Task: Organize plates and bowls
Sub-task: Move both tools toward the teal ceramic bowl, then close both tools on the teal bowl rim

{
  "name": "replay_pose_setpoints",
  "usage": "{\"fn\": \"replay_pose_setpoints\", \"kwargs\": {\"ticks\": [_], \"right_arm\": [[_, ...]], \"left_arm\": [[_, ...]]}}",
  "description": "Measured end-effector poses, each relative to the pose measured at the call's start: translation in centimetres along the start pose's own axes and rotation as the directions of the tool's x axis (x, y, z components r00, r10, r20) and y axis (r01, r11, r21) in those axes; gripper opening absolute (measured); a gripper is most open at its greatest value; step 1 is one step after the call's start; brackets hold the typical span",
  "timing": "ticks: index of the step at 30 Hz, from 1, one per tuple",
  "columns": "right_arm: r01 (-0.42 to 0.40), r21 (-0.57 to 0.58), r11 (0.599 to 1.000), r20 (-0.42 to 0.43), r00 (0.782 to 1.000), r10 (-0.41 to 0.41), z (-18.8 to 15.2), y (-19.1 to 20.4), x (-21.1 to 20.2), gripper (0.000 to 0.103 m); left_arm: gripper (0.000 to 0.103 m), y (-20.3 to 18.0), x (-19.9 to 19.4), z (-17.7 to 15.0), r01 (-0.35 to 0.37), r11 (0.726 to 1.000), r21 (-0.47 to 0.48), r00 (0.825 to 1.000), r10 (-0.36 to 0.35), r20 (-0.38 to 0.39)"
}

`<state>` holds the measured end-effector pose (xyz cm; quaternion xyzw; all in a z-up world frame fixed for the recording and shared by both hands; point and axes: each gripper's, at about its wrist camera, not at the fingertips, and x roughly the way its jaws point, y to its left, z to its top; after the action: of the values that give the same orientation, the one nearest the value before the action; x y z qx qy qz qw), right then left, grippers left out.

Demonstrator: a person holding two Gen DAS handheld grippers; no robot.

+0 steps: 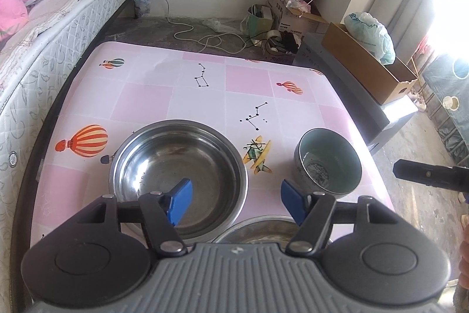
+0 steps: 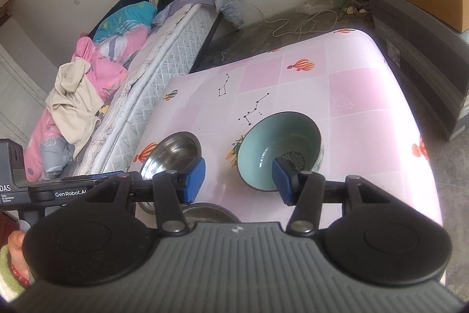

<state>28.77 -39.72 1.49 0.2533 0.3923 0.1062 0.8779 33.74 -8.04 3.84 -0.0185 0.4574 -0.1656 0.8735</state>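
Observation:
A large steel bowl sits on the pink table; it also shows in the right wrist view. A teal ceramic bowl stands to its right, and shows in the right wrist view. A second steel dish lies at the near edge, mostly hidden behind the gripper; its rim shows in the right wrist view. My left gripper is open and empty above the near rim of the large steel bowl. My right gripper is open and empty, just before the teal bowl.
A bed with bedding runs along the table's left side. Cardboard boxes and a bag stand past the table's far right. Cables lie on the floor behind. The left gripper's body shows left in the right wrist view.

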Motion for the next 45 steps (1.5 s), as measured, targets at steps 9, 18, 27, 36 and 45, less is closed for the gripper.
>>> {"fn": "replay_pose_setpoints", "kwargs": {"ticks": [9, 18, 27, 36, 45], "right_arm": [[0.047, 0.041, 0.998, -0.009, 0.999, -0.046, 0.2, -2.5, 1.0, 0.050], [0.079, 0.085, 0.993, -0.048, 0.996, -0.075, 1.2, -6.0, 4.8, 0.043], [0.099, 0.107, 0.989, -0.086, 0.992, -0.090, 1.4, -8.2, 9.0, 0.024], [0.103, 0.089, 0.991, -0.092, 0.991, -0.095, 1.3, -7.9, 11.1, 0.013], [0.106, 0.082, 0.991, -0.096, 0.991, -0.098, 1.2, -8.0, 11.6, 0.013]], "left_arm": [[0.064, -3.1, 3.2, 1.7, 0.075, 0.997, 0.019, 0.997, -0.074, -0.037], [0.038, -6.5, 8.8, 3.0, 0.084, 0.996, 0.036, 0.988, -0.079, -0.132], [0.018, -8.2, 12.6, 3.5, 0.061, 0.998, 0.027, 0.980, -0.055, -0.193], [0.011, -8.2, 13.9, 3.6, 0.012, 1.000, -0.002, 0.980, -0.012, -0.200], [0.007, -8.8, 14.1, 3.5, -0.027, 1.000, -0.001, 0.978, 0.026, -0.207]]}}
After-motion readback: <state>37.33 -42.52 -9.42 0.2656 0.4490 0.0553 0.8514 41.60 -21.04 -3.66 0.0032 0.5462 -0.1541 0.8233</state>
